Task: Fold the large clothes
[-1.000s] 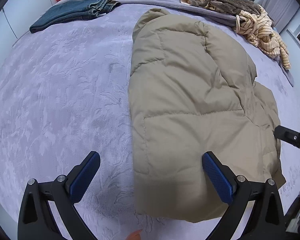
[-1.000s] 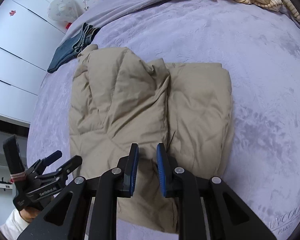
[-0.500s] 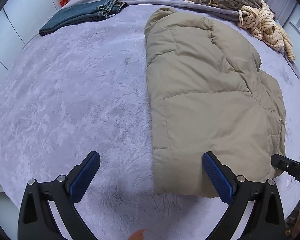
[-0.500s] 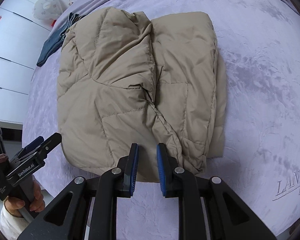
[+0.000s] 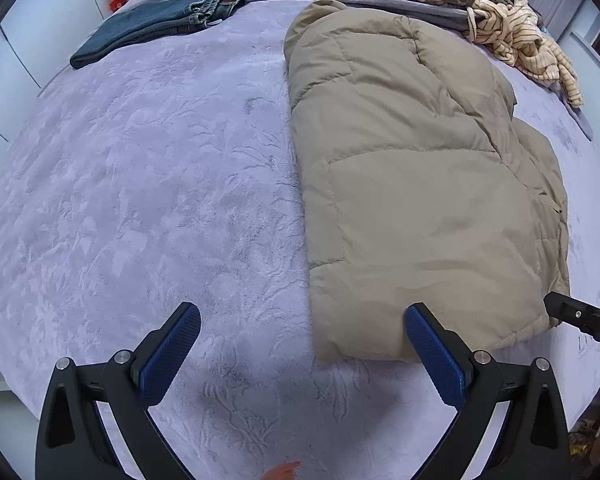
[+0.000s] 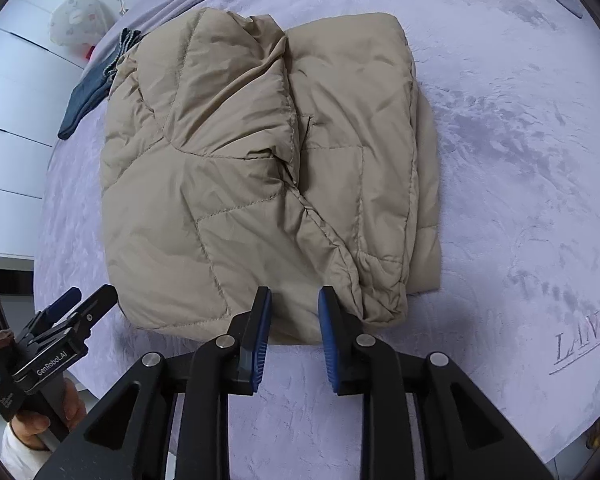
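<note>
A tan padded jacket [image 5: 412,184] lies folded lengthwise on the lilac bed cover [image 5: 139,200]. It also shows in the right wrist view [image 6: 259,168], with one half folded over the other. My left gripper [image 5: 300,320] is wide open and empty, hovering at the jacket's near left corner. My right gripper [image 6: 291,304] is partly open and empty, just above the jacket's near hem. The right gripper's tip shows at the right edge of the left wrist view [image 5: 580,316]. The left gripper, held by a hand, shows in the right wrist view [image 6: 51,336].
Folded blue jeans [image 5: 155,28] lie at the far left of the bed. A heap of striped and brown clothes [image 5: 500,28] lies at the far right. White cupboard doors [image 6: 7,128] stand left of the bed. The cover has embroidered lettering [image 6: 584,340] near its right front edge.
Both grippers have drawn back toward the jacket's near hem. My right gripper was shut and has opened a little. The left gripper stayed wide open.
</note>
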Demonstrator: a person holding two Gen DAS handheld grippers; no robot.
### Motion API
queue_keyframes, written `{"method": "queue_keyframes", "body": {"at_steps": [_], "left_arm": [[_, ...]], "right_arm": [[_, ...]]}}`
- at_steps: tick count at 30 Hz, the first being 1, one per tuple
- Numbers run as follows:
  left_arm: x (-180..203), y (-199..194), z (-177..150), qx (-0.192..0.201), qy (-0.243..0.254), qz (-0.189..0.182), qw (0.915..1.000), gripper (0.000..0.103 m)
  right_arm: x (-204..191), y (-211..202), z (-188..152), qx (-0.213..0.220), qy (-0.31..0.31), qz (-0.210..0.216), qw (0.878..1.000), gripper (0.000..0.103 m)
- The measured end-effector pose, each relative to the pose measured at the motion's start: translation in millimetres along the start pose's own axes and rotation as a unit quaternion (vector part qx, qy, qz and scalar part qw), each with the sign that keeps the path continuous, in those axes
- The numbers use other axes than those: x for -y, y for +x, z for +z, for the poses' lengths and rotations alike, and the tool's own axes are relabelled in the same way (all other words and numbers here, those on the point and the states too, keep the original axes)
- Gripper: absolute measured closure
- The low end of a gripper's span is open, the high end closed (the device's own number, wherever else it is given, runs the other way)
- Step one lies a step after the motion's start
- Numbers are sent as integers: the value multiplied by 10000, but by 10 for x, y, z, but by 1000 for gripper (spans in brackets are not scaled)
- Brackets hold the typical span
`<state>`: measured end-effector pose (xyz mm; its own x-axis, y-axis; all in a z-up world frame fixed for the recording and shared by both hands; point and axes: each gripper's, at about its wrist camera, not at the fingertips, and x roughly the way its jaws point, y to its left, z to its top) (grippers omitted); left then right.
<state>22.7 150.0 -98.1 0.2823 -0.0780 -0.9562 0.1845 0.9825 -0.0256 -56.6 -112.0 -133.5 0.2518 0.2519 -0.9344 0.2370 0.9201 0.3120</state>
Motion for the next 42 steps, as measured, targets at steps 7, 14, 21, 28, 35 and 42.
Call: {"method": "queue_keyframes", "body": {"at_steps": [7,14,21,28,35,42], "left_arm": [[69,-130,-63,75,-90,-18,9999,1],[198,-326,-167,101,-168,30,9998,0],[361,-681,-296,304,-362,79,9988,0],[544,-1050,-454,509,-374,82,9980,0],[702,-1447,-593,780,-462,223,9956,0],[773,-1772,-692,1071,-501,329,9924,0]], "right_arm": [[-50,-111,-78,-5,-127,39,9999,69],[90,-233,-197,-61,-208,234,9995,68],[138,-599,-297,119,-510,228,9984,60],[146,-987,-332,446,-716,227,9962,58],[183,-1370,-412,804,-877,131,9928,45],[127,-1648,-544,1175,-1102,-67,9869,30]]}}
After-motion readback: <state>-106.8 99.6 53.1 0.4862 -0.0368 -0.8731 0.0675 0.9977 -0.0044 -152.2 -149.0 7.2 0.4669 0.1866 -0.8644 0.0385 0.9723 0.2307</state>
